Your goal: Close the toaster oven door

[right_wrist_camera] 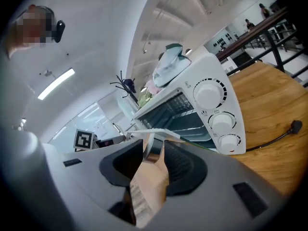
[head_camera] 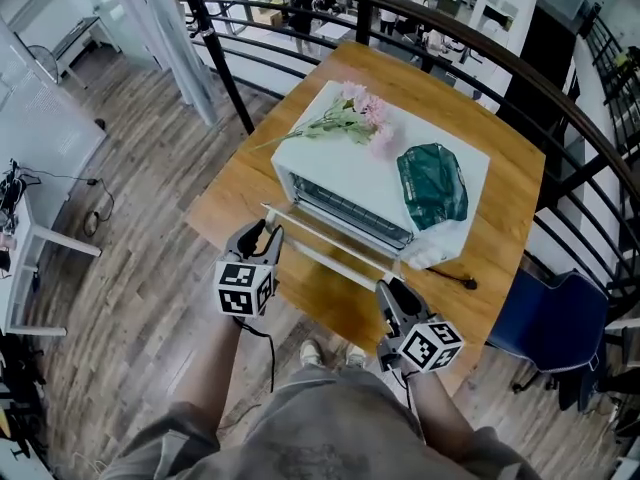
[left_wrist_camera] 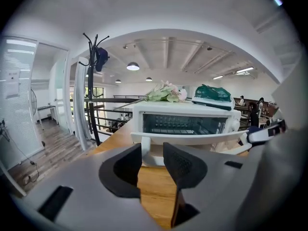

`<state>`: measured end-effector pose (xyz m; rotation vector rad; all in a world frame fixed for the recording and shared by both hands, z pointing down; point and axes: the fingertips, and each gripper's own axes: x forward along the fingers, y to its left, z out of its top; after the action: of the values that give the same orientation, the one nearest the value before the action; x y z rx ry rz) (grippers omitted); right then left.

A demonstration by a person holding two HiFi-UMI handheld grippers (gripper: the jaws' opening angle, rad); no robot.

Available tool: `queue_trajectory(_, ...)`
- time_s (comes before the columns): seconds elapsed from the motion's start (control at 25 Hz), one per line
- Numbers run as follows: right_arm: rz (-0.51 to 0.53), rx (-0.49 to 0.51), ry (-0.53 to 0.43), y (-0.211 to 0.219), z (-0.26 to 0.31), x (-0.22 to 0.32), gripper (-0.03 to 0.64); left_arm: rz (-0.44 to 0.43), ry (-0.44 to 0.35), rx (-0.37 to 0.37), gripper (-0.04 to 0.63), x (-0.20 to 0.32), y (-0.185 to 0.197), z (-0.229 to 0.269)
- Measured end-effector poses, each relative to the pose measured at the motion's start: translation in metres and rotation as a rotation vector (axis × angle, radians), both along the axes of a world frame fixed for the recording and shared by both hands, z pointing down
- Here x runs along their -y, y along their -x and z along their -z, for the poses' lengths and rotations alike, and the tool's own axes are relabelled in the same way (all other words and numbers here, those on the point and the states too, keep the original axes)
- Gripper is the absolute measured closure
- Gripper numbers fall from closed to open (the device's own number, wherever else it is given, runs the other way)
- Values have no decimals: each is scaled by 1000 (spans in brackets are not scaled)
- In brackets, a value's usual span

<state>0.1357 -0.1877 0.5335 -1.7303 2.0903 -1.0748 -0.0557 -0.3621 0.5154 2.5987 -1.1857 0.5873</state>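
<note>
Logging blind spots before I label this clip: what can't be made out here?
Right gripper view: whether the right gripper grips or merely straddles the door handle; its jaw pads hide contact.
Right gripper view: top dial markings, too small.
Head view: toaster oven interior, hidden by its top.
All views: green bag contents, opaque.

Office mezzanine: railing (left_wrist_camera: pixel 110 99), coat stand (left_wrist_camera: pixel 90 90), pendant ceiling lamp (left_wrist_camera: pixel 133 67).
</note>
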Motion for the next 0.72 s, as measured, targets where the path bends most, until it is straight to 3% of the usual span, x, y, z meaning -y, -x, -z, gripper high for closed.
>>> queue_trajectory(0.12,-69,79,-9,-14,10,12,463,5,-18,-22,440,13,-12,12)
queue_trajectory(0.52,-274,205,-28,-55,28,45,462,24,-54,-52,442,51,-50,32)
queue_trajectory(0.72,-274,181,7,-59,30,49,462,24,-45,-42,442,57,-54,33)
